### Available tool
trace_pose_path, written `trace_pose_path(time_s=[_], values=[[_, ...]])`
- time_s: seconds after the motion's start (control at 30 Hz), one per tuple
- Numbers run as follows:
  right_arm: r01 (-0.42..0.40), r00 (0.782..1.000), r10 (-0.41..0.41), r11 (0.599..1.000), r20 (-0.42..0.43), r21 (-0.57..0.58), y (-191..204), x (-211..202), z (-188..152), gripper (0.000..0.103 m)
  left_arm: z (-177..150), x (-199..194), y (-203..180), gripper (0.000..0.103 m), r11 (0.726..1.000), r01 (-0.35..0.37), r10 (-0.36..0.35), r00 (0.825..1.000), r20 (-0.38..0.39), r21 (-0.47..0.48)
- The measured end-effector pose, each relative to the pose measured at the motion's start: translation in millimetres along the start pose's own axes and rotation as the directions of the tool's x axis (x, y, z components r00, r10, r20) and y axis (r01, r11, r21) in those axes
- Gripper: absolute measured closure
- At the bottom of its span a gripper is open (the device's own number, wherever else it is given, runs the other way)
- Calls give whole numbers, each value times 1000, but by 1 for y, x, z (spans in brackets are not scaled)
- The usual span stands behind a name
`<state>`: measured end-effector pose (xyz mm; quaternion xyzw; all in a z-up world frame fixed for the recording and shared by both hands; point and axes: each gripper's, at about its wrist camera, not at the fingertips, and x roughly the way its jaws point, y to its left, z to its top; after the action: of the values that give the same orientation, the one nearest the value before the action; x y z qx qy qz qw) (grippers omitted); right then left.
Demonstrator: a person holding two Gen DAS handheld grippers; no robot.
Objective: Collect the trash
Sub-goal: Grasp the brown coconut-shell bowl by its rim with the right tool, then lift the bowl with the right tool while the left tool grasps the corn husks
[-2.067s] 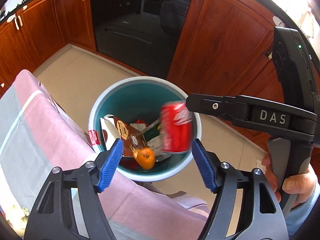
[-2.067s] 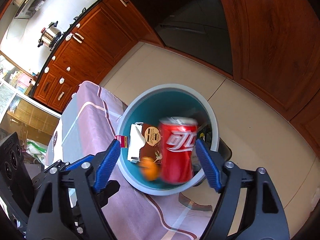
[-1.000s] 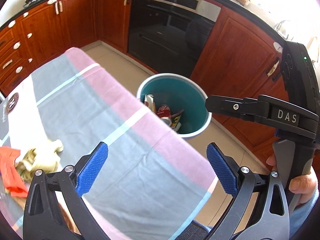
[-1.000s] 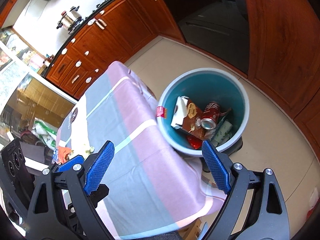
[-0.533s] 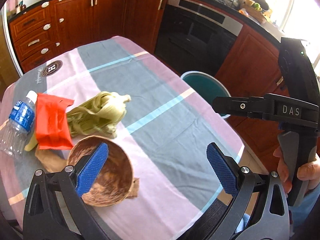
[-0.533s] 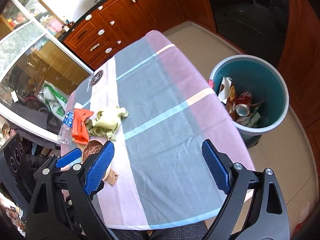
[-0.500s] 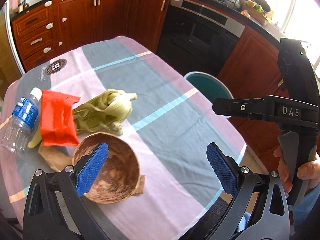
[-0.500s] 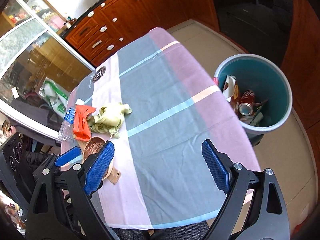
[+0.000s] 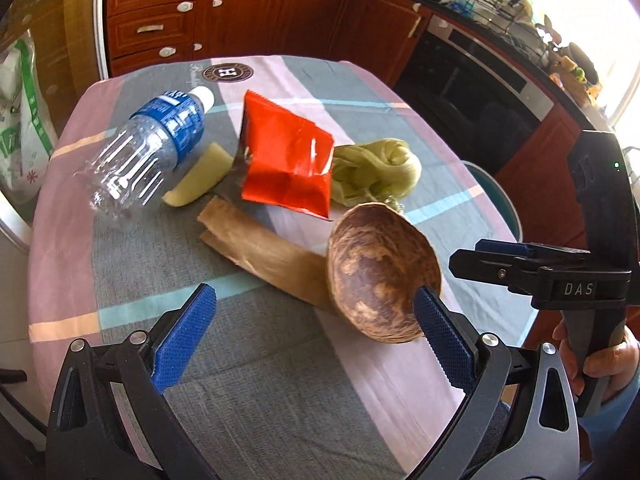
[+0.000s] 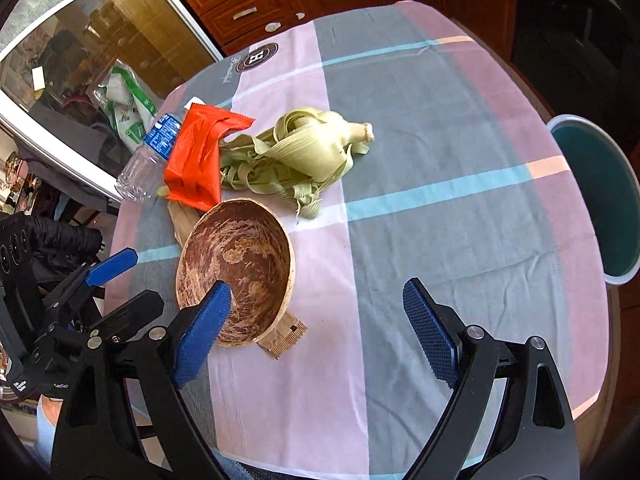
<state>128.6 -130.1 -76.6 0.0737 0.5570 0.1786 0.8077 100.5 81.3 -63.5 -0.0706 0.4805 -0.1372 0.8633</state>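
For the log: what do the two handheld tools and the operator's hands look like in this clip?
Both are black frames with textured blue pads. The left tool and right tool have silver pivot screws. The right one's body reads "DAS" and has a green LED. The bare right hand shows a light blue sleeve.

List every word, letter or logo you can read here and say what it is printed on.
"DAS": white letters on the black right gripper.
"H": inside the round brown emblem on the tablecloth; the ring text and the script beside it are too blurred to read.
Blue label on the water bottle: white print, too blurred to read.
Red wrapper: no readable print.
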Motion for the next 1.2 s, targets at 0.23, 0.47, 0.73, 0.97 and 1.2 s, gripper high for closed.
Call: trace_pose_path(time_s=[0.23, 0.47, 0.73, 0.97, 1.2], values=[[-19, 998, 18, 1000, -61, -18, 13, 30, 5, 51, -6, 8, 32, 4, 998, -25, 24, 999, -25, -55], [-28, 998, 25, 998, -60, -48, 26, 44, 6, 53, 0, 11, 43, 4, 998, -32, 30, 999, -30, -63], [-42, 999, 41, 998, -27, -50, 26, 38, 4, 95, 25, 18, 33, 4, 999, -36, 35, 999, -20, -23], [-25, 998, 25, 1000, 55, 14, -4, 2, 13, 96, 52, 26, 21, 4, 998, -60, 59, 998, 13, 34], [-11, 997, 3, 995, 73, 103, -44, -10, 12, 96, 84, 37, 14, 4, 994, -83, 82, 996, 20, 68]])
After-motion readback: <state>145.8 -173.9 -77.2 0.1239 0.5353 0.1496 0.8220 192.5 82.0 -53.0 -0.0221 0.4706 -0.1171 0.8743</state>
